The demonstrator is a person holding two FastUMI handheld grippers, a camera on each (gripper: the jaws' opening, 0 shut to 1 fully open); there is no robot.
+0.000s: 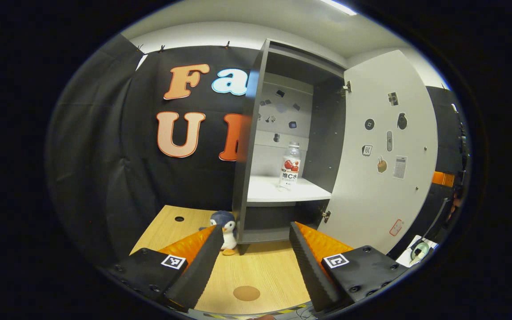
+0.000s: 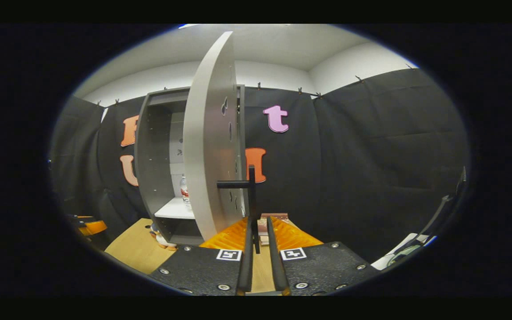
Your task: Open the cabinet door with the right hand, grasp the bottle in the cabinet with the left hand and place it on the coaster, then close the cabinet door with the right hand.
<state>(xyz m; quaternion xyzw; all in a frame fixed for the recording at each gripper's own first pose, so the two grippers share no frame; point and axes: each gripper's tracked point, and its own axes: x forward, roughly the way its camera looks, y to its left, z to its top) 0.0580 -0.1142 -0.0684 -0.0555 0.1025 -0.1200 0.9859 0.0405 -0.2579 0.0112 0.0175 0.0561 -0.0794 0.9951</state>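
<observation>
The grey cabinet stands open, and its door is swung out to the right. A clear bottle with a red-and-white label stands upright on the white shelf. My left gripper is open and empty, low over the table and well short of the shelf. Close in front of it, a round brown coaster lies on the wood. In the right gripper view the door is edge-on, and my right gripper is shut on its black handle. The bottle peeks from behind the door.
A penguin plush sits on the wooden table against the cabinet's lower left corner. A small hole marks the table's far left. A white object with a cable lies right of the door. Black cloth walls surround the booth.
</observation>
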